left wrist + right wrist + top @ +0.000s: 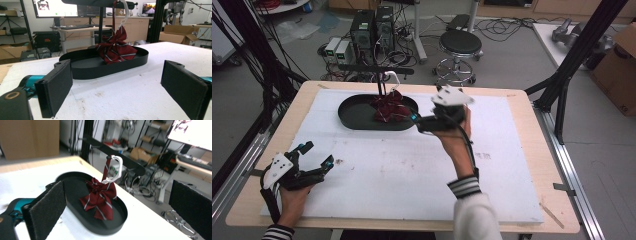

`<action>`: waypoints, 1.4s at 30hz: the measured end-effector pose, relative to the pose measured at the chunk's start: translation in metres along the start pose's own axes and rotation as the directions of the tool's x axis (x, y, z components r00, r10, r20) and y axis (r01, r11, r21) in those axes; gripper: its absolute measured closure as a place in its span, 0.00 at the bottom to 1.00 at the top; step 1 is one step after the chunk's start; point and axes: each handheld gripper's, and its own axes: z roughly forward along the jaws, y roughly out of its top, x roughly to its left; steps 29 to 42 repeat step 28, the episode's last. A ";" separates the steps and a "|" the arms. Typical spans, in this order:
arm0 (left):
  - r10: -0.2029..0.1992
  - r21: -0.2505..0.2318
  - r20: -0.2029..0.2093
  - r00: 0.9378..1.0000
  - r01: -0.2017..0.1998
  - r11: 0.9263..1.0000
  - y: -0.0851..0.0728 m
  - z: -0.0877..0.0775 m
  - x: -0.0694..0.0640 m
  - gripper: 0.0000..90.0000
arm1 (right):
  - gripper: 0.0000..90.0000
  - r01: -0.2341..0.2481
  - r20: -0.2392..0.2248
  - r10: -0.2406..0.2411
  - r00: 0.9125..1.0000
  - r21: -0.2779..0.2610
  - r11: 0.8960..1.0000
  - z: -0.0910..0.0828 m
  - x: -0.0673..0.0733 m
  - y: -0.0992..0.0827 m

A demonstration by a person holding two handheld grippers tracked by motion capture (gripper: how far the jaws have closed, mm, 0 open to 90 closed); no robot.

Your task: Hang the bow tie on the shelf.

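On high view R claw (416, 120) open beside tray (349, 117); L claw (316, 156) open; L gripper view: striped tie (115, 48) hangs from hook (124, 12)

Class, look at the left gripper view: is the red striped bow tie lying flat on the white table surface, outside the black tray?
No: the bow tie hangs from a white hook on the stand, resting inside the black tray.
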 end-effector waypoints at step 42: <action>0.003 -0.011 -0.014 1.000 -0.003 1.000 0.000 -0.001 -0.001 0.12 | 0.01 -0.165 0.167 0.189 0.968 -0.147 0.975 -0.104 0.010 -0.190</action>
